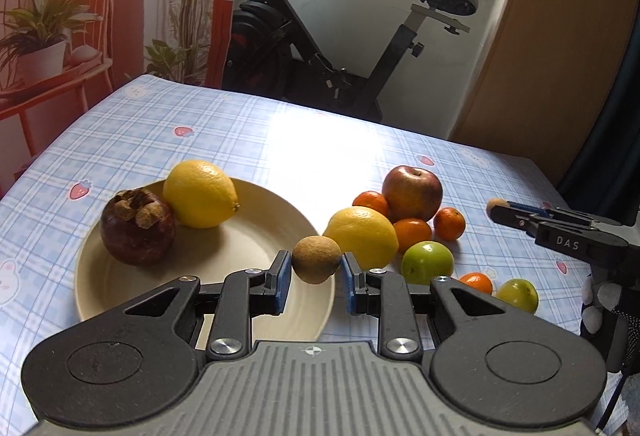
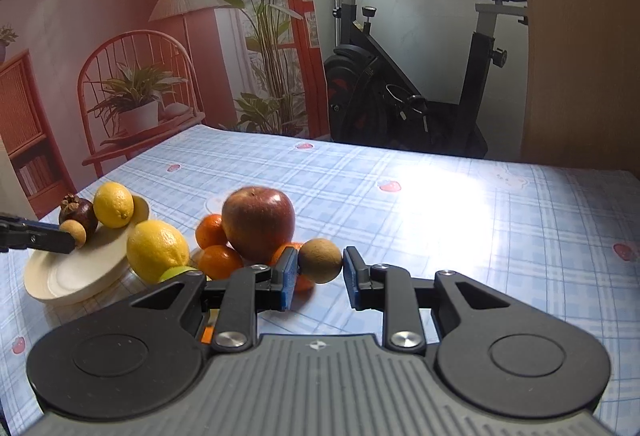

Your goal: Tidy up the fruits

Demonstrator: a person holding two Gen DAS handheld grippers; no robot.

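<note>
My left gripper is shut on a small brown round fruit, held over the right rim of the cream plate. The plate holds a mangosteen and a lemon. My right gripper is shut on another small brown fruit, held just right of the fruit pile; it also shows in the left wrist view. The pile has a red apple, a lemon, several mandarins and two green fruits.
The table carries a blue checked cloth with strawberry prints. An exercise bike stands behind the far edge. A wooden panel is at the back right. A printed backdrop with a chair hangs at the left.
</note>
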